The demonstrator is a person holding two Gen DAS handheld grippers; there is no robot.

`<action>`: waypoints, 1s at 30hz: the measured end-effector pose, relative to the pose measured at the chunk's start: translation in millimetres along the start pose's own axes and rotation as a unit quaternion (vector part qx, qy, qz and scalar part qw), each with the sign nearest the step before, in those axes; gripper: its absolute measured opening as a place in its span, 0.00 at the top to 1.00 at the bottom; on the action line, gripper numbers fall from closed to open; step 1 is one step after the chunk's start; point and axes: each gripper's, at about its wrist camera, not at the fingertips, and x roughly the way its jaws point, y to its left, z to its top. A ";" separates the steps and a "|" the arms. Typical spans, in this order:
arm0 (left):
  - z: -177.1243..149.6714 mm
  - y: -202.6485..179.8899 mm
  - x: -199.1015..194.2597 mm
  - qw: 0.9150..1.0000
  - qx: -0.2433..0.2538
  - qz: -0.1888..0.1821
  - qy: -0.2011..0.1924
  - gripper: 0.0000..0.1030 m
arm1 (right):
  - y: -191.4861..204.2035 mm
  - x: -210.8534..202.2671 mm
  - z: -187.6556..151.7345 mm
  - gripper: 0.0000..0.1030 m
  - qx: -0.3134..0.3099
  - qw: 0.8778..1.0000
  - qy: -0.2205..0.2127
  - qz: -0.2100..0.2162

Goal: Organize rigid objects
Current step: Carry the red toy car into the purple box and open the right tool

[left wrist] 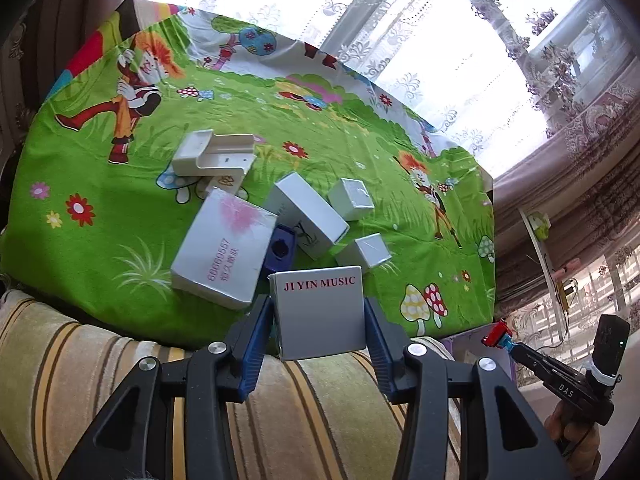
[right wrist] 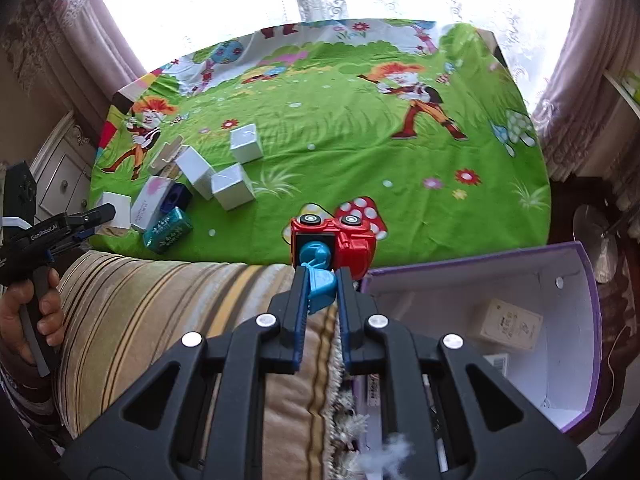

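My left gripper (left wrist: 318, 305) is shut on a white box (left wrist: 320, 320) printed "JI YIN MUSIC", held upright above the near edge of the table. The right wrist view shows that same left gripper (right wrist: 100, 213) at the far left with the white box (right wrist: 120, 210). My right gripper (right wrist: 320, 280) is shut on the blue drum end of a red toy truck (right wrist: 354, 240), wheels up, over the table's near edge. From the left wrist view the right gripper (left wrist: 505, 340) and toy truck (left wrist: 496, 334) appear at the right.
Several white boxes (left wrist: 304, 216) lie clustered on the green cartoon tablecloth (left wrist: 340, 128), with a white holder (left wrist: 216, 152), a blue piece (left wrist: 282, 248) and a teal box (right wrist: 168, 232). A purple-rimmed bin (right wrist: 592, 280) holding a beige box (right wrist: 506, 324) stands right of a striped cushion (right wrist: 160, 300).
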 end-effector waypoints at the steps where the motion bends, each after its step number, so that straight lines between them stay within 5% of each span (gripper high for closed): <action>1: -2.1 -5.3 0.0 1.000 0.006 -0.003 0.002 0.55 | -7.2 -0.3 -4.4 0.84 0.008 1.000 0.007 -0.004; 18: -29.6 -54.1 12.7 0.997 0.063 -0.016 0.031 0.55 | -123.9 62.7 -39.1 0.83 0.168 0.977 0.127 0.009; 30: -47.1 -91.1 21.2 0.992 0.111 -0.034 0.052 0.55 | -146.5 102.6 -38.3 0.83 0.175 0.971 0.160 -0.023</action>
